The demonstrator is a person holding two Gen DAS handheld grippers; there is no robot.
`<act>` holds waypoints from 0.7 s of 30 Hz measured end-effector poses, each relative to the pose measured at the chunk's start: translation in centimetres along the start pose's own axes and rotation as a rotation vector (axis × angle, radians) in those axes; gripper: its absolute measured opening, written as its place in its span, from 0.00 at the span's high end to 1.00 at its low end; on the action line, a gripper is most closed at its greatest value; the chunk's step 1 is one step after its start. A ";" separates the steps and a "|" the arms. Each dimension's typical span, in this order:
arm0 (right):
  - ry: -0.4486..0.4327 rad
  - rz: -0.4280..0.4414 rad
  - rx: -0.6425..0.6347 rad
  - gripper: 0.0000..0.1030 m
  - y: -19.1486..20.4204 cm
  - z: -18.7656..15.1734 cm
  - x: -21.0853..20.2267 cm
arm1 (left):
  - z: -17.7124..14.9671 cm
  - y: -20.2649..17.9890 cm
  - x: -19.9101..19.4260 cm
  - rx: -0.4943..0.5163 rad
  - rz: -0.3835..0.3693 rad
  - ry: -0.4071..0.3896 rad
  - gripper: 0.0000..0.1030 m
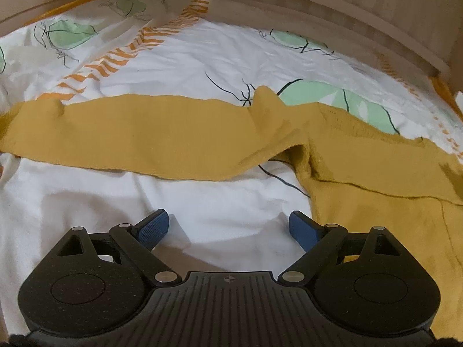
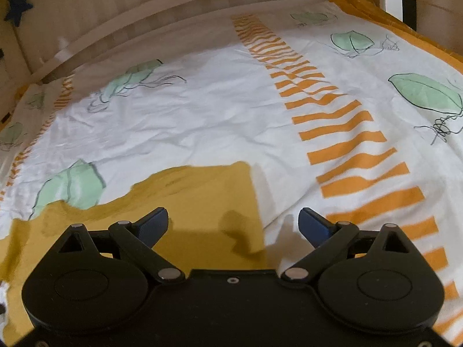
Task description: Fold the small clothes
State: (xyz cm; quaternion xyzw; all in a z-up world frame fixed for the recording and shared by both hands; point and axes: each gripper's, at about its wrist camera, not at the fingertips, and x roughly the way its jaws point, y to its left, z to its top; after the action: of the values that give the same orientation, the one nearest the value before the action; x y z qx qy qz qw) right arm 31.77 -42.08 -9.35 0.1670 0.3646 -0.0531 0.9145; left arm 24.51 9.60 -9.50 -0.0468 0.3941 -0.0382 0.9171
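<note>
A mustard-yellow knit garment (image 1: 150,136) lies spread on a bed. In the left wrist view one long sleeve runs across the frame and the body (image 1: 376,217) falls away to the lower right. My left gripper (image 1: 228,227) hangs open over white sheet, just short of the sleeve, with nothing between its blue pads. In the right wrist view a squared yellow end of the garment (image 2: 202,202) lies under and ahead of my right gripper (image 2: 233,222). That gripper is open, its pads apart above the cloth and holding nothing.
The bed cover (image 2: 231,115) is white with green leaf prints and orange striped bands (image 2: 332,110). A wooden bed rail (image 1: 318,23) curves along the far side. A dark blue star (image 2: 18,7) hangs at the upper left in the right wrist view.
</note>
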 end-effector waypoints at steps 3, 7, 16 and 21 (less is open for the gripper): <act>0.030 0.024 0.013 0.13 -0.5 0.1 1.6 | 0.1 0.0 0.0 -0.002 -0.002 -0.004 0.12; 0.099 0.021 -0.007 0.86 0.0 -0.4 3.0 | 0.2 0.3 -0.3 -0.026 -0.022 -0.017 0.12; 0.029 -0.043 -0.008 0.73 -0.3 -0.7 1.5 | 0.8 1.9 -1.1 -0.112 -0.054 -0.091 0.12; -0.094 0.039 0.059 0.22 0.4 -1.2 -3.0 | 1.0 3.2 -2.0 -0.150 -0.091 -0.145 0.11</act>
State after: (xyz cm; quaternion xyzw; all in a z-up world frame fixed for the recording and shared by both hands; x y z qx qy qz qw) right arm 28.93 -41.40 -8.02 0.1982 0.3163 -0.0539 0.9262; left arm 23.97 13.08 -7.72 -0.1359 0.3258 -0.0465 0.9345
